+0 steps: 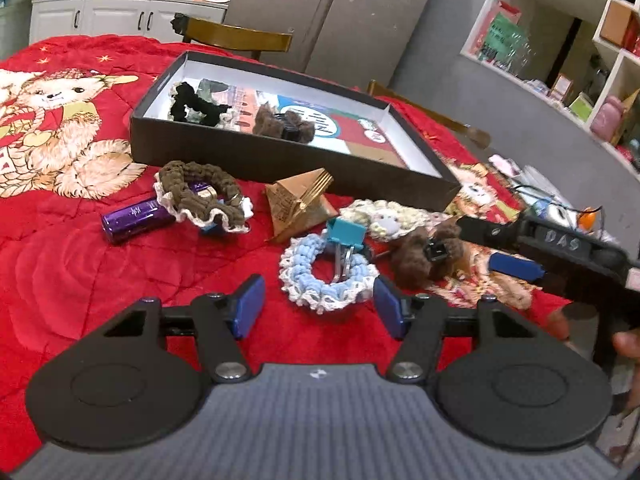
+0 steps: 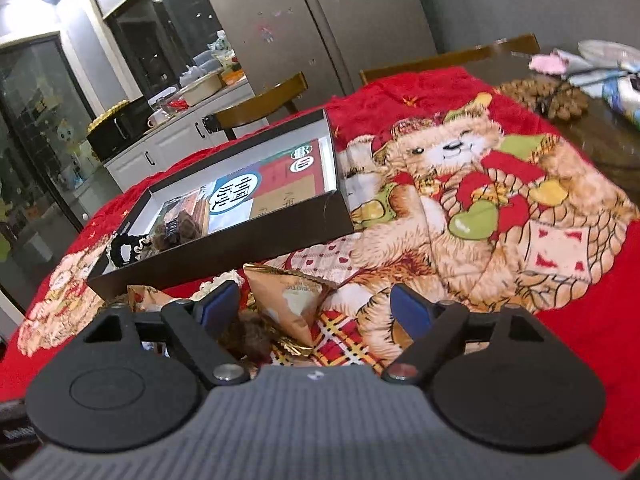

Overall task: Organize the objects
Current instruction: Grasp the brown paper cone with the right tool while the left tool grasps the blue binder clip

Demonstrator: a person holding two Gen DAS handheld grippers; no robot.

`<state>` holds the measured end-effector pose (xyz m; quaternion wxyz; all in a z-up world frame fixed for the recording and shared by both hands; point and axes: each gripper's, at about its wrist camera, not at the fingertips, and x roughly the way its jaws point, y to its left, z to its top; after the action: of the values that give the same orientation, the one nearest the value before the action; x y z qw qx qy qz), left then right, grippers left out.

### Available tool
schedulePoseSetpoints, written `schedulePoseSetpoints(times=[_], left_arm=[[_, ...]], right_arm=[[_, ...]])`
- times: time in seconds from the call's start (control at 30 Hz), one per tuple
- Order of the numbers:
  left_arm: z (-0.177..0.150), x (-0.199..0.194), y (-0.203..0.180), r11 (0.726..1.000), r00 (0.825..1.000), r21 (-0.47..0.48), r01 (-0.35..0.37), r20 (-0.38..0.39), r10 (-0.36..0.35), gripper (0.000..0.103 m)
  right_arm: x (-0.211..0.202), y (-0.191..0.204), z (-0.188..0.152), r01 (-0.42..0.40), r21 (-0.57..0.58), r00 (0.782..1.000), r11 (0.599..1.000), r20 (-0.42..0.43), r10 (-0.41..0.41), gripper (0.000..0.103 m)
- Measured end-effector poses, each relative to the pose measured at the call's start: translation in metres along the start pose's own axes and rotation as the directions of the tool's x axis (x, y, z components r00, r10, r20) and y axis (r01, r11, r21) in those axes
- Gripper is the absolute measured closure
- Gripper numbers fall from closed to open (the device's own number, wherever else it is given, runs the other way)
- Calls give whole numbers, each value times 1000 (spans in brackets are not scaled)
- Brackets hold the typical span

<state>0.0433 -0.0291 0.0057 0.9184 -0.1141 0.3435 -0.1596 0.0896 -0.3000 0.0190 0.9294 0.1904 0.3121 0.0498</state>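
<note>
A black shallow box (image 1: 260, 156) sits on the red bear blanket and holds a black scrunchie (image 1: 192, 104) and a brown fuzzy clip (image 1: 284, 122). In front of it lie a brown scrunchie (image 1: 200, 196), a purple tube (image 1: 136, 218), a gold pyramid packet (image 1: 300, 204), a blue scrunchie (image 1: 324, 280) with a teal clip (image 1: 346, 236), a cream scrunchie (image 1: 384, 216) and a brown fuzzy clip (image 1: 428, 252). My left gripper (image 1: 320, 304) is open just before the blue scrunchie. My right gripper (image 2: 316, 304) is open over a gold packet (image 2: 288, 304), near the box (image 2: 224, 252).
Wooden chairs (image 1: 240, 38) stand behind the table. White shelves (image 1: 560, 40) are at the right and a kitchen counter (image 1: 120, 4) at the back. Loose items and a pine cone (image 2: 560, 96) lie on bare table beyond the blanket. The right gripper body (image 1: 560, 256) shows at right.
</note>
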Motion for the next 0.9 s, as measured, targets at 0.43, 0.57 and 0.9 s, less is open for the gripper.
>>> schedulePoseSetpoints(times=[0.43, 0.57, 0.9], left_arm=[[-6, 5, -6, 994, 996, 83, -74, 49, 70, 57], [-10, 2, -9, 993, 997, 110, -46, 62, 39, 72], [-13, -6, -10, 990, 990, 121, -77, 124, 62, 88]], right_arm=[[11, 4, -7, -4, -52, 1000, 999, 5, 4, 22], [12, 2, -7, -2, -45, 1000, 999, 8, 3, 24], [10, 7, -13, 8, -86, 1000, 996, 28, -5, 50]])
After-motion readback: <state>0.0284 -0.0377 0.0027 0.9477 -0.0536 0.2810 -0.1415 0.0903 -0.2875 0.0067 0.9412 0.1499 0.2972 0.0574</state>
